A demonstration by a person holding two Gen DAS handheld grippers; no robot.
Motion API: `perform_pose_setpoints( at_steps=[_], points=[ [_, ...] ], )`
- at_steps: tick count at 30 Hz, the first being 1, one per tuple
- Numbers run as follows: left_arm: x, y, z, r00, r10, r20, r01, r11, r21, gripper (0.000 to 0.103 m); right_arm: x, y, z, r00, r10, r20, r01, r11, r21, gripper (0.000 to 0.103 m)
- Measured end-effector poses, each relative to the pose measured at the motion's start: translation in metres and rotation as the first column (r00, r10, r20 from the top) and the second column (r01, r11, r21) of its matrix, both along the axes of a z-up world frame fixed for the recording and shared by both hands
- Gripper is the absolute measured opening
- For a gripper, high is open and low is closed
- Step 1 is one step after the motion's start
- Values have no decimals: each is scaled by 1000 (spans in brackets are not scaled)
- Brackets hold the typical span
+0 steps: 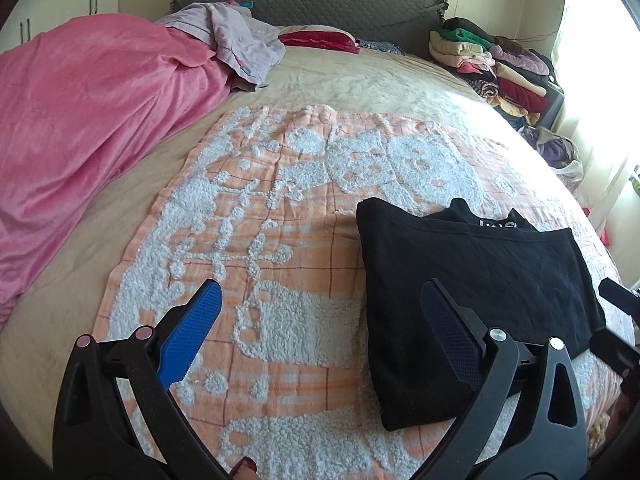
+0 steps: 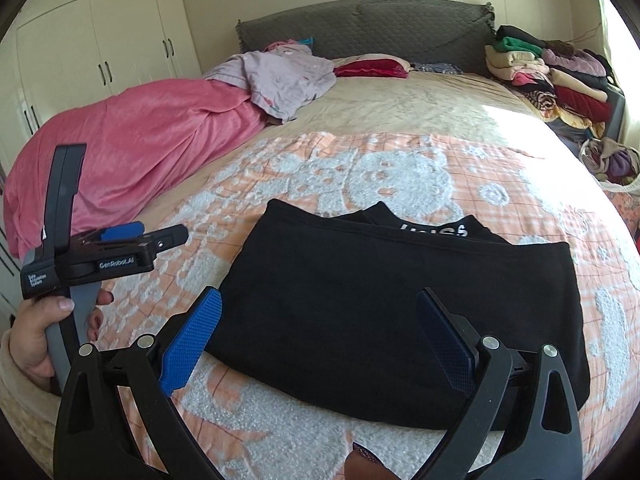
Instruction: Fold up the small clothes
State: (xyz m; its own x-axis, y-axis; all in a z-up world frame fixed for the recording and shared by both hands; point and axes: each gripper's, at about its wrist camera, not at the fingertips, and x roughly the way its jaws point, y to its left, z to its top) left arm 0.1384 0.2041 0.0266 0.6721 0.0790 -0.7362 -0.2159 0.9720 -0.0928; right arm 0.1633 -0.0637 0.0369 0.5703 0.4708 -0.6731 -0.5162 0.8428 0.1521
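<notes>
A black garment (image 1: 472,292) lies folded flat on the orange and white blanket (image 1: 280,240), with white lettering at its far edge. It also shows in the right wrist view (image 2: 400,304). My left gripper (image 1: 320,312) is open and empty, hovering over the blanket with its right finger above the garment's left part. My right gripper (image 2: 320,320) is open and empty, just above the garment's near edge. The left gripper also shows in the right wrist view (image 2: 160,236), held in a hand at the left.
A pink duvet (image 1: 92,128) is heaped at the left of the bed. A lilac garment (image 1: 240,36) and a red pillow (image 1: 320,38) lie near the grey headboard (image 1: 312,0). A stack of folded clothes (image 1: 492,64) stands at the far right. A basket of clothes (image 2: 612,164) stands beside the bed.
</notes>
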Motion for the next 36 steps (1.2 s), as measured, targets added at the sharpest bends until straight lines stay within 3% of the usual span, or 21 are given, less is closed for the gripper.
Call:
perform_pose_setpoints(
  at_steps=[19,27,36],
  points=[
    [36,-8,-15,999,-22,-45,23,1000,18,93,-14,34,-50,995,90,-30,-93,991,-96,98],
    [48,-12,-24,997,-32,-67,34,999,20,93,-24,47,-77,994,111,-19,-113,975,-193,98],
    [58,-18,-26,996,-46,-74,48,999,23,93,-27,67,-105,992,119,40,-97,929,-357,98]
  ],
)
